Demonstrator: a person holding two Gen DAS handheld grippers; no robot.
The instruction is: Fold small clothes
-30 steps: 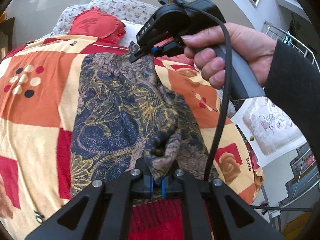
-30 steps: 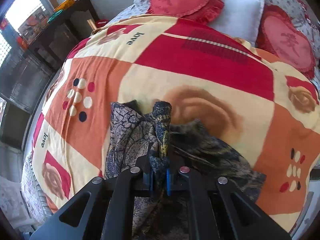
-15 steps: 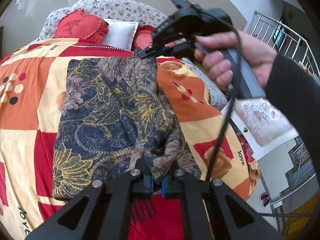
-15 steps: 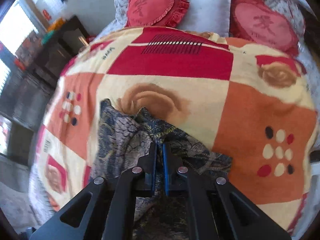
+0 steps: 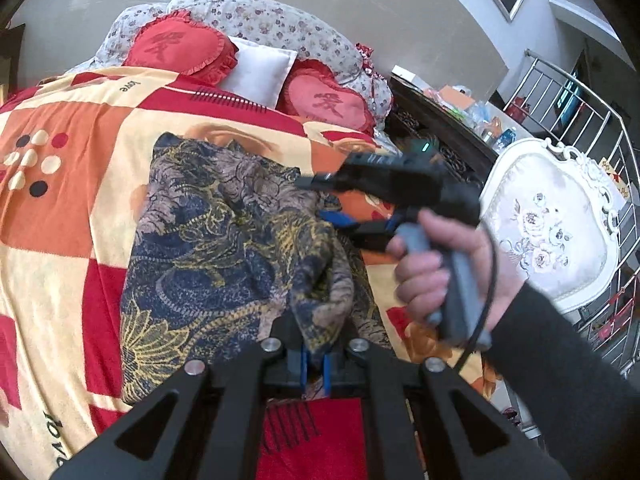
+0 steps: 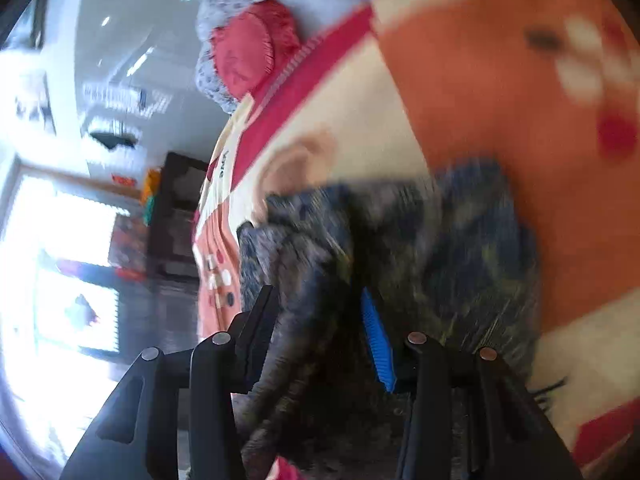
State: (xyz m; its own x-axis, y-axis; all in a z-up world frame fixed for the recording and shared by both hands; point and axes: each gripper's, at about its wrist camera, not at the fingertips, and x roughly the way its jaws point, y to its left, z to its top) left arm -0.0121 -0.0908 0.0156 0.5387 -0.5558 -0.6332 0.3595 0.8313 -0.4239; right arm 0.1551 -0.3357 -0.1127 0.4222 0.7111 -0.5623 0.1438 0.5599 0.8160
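Note:
A small dark blue, grey and gold patterned garment (image 5: 224, 240) lies folded over on the orange, red and cream bedspread (image 5: 68, 208). My left gripper (image 5: 315, 364) is shut on a bunched near corner of it. My right gripper (image 5: 324, 200) shows in the left wrist view at the garment's right edge, tilted on its side with its jaws apart. In the blurred right wrist view the right gripper (image 6: 320, 332) is open, with the garment (image 6: 400, 264) lying loose between and beyond the fingers.
Two red heart cushions (image 5: 180, 48) and a white pillow (image 5: 260, 70) lie at the head of the bed. A dark side cabinet (image 5: 436, 140) with clutter, a white chair (image 5: 552, 224) and a metal railing (image 5: 600, 128) stand to the right.
My right gripper has opened and let go of the garment's far corner, then swung down and rolled sideways toward the right edge. The garment's far part now lies flat. My left gripper still holds.

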